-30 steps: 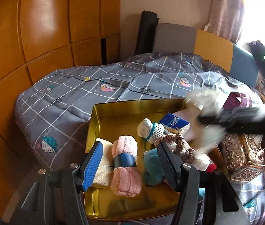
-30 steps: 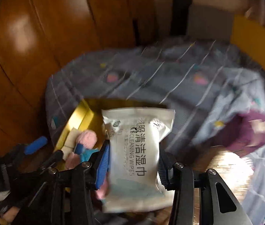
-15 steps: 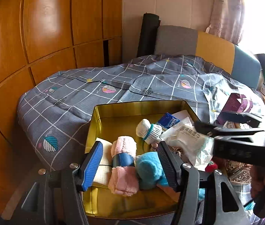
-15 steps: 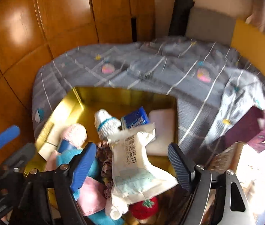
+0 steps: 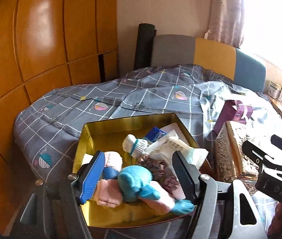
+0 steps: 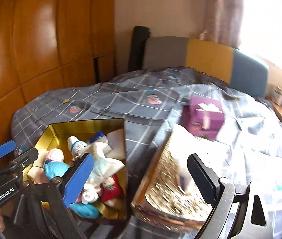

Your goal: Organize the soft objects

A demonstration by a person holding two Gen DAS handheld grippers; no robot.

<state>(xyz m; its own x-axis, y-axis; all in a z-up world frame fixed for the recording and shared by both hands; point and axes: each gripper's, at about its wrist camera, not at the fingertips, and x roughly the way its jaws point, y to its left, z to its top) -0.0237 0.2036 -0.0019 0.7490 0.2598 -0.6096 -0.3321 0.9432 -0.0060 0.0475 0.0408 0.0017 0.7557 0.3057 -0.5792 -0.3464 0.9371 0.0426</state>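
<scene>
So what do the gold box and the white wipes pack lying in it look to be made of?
Gold box: probably tin-plated metal, glossy; its inner walls mirror light and its corners are crisp. Wipes pack: thin plastic film, slightly shiny; it crumples and bears print.

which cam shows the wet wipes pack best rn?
Left wrist: the wipes pack lies sharp and mostly exposed in the gold tin, printed side up. Right wrist shows it motion-blurred and partly hidden behind that gripper's blue finger pad.
</scene>
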